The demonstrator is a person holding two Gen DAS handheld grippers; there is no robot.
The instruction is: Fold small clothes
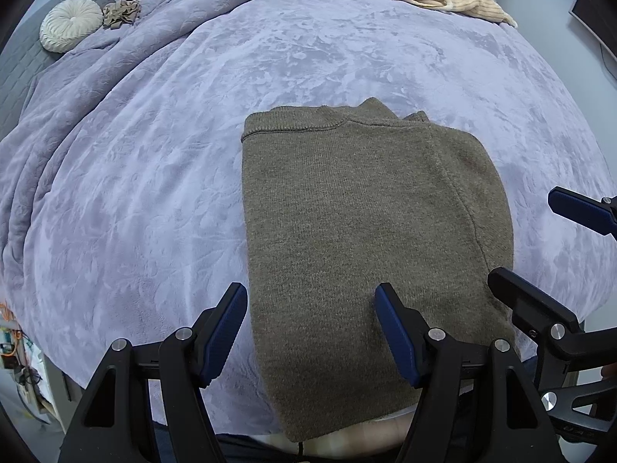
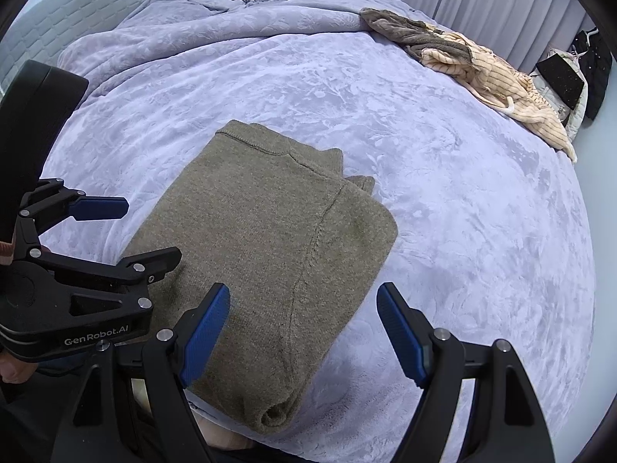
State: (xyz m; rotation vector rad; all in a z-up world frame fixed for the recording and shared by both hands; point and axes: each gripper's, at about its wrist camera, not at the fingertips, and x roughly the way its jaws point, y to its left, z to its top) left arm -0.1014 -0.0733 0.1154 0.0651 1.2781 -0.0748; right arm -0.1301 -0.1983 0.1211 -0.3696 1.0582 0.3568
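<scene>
An olive-brown knit sweater (image 1: 358, 231) lies folded into a long rectangle on the lilac bedspread (image 1: 154, 154), its near end hanging over the bed's front edge. My left gripper (image 1: 312, 332) is open and empty above that near end, its left finger off the cloth's left edge. My right gripper (image 2: 304, 332) is open and empty over the sweater's (image 2: 262, 254) near right corner. Each gripper shows in the other's view: the right one (image 1: 532, 254) at the right edge, the left one (image 2: 150, 231) at the left.
A heap of unfolded clothes, brown and cream-striped (image 2: 482, 69), lies at the far right of the bed. A round white cushion (image 1: 71, 25) and a small tan crumpled cloth (image 1: 121, 13) sit at the far left by the grey headboard (image 2: 46, 27). Curtains hang behind.
</scene>
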